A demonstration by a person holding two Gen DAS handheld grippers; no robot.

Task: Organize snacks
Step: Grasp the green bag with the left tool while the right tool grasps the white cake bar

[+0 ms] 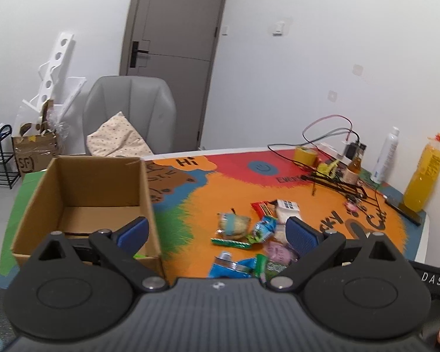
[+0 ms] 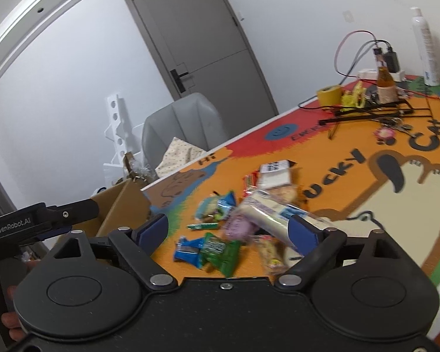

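Observation:
A heap of wrapped snacks (image 1: 249, 234) lies on the colourful table mat (image 1: 208, 193); it includes a round cake in clear wrap (image 1: 234, 224), a green stick (image 1: 230, 243) and a blue packet (image 1: 234, 267). An open cardboard box (image 1: 85, 205) stands at the left, with little visible inside. My left gripper (image 1: 217, 224) is open and empty, its left finger over the box's near right corner. In the right wrist view my right gripper (image 2: 228, 221) is open above the blue packet (image 2: 190, 250), green packet (image 2: 220, 252) and purple pack (image 2: 239, 227). A long white pack (image 2: 267, 211) runs behind its right finger.
At the table's far right are a yellow tape roll (image 1: 305, 155), tangled cables (image 1: 331, 182), a small brown bottle (image 1: 353, 170), a white spray bottle (image 1: 385, 158) and an orange drink bottle (image 1: 424, 176). A grey chair (image 1: 129, 111) with a cushion stands behind the box.

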